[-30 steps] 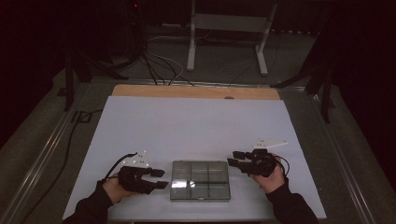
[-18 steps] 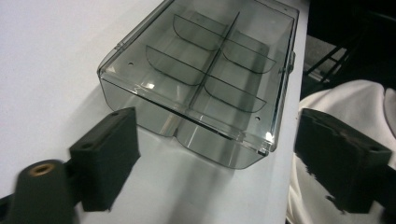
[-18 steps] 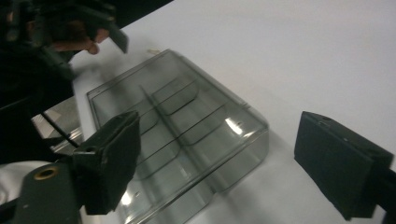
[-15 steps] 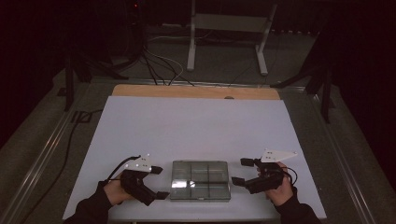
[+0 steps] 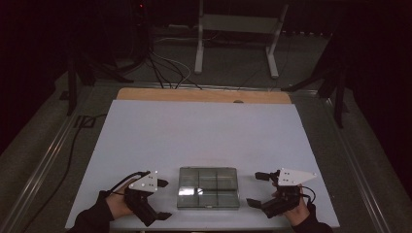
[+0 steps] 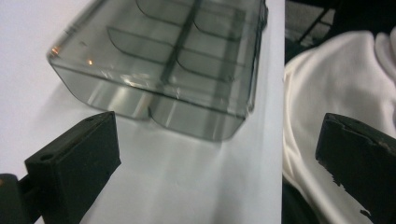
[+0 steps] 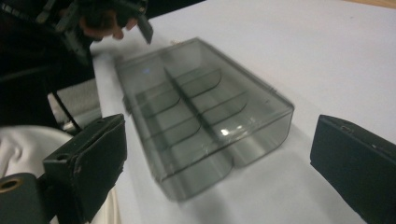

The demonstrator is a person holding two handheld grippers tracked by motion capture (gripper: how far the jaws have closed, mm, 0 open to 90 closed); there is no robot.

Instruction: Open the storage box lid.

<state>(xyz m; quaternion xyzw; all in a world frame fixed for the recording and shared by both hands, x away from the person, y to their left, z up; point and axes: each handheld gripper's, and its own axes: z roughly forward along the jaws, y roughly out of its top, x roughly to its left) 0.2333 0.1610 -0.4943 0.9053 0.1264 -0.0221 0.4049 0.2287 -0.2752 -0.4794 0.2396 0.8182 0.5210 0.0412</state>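
A smoky clear compartment box [image 5: 209, 187] lies flat on the white table [image 5: 204, 131] near its front edge — between the two grippers, touching neither. The left gripper [image 5: 163, 199] sits just beside its left side, the right gripper [image 5: 259, 189] just beside its right. Both have just been opening their jaws — wide apart now, nothing between them.

The box [image 5: 209, 187] looks like smoky see-through plastic, glossy, with glare on its lid. The table [image 5: 204, 131] top is matt white and smooth, with a bare wood strip [image 5: 194, 95] at the far edge. Tongs [image 6: 74, 163] pads are dull black, scuffed.
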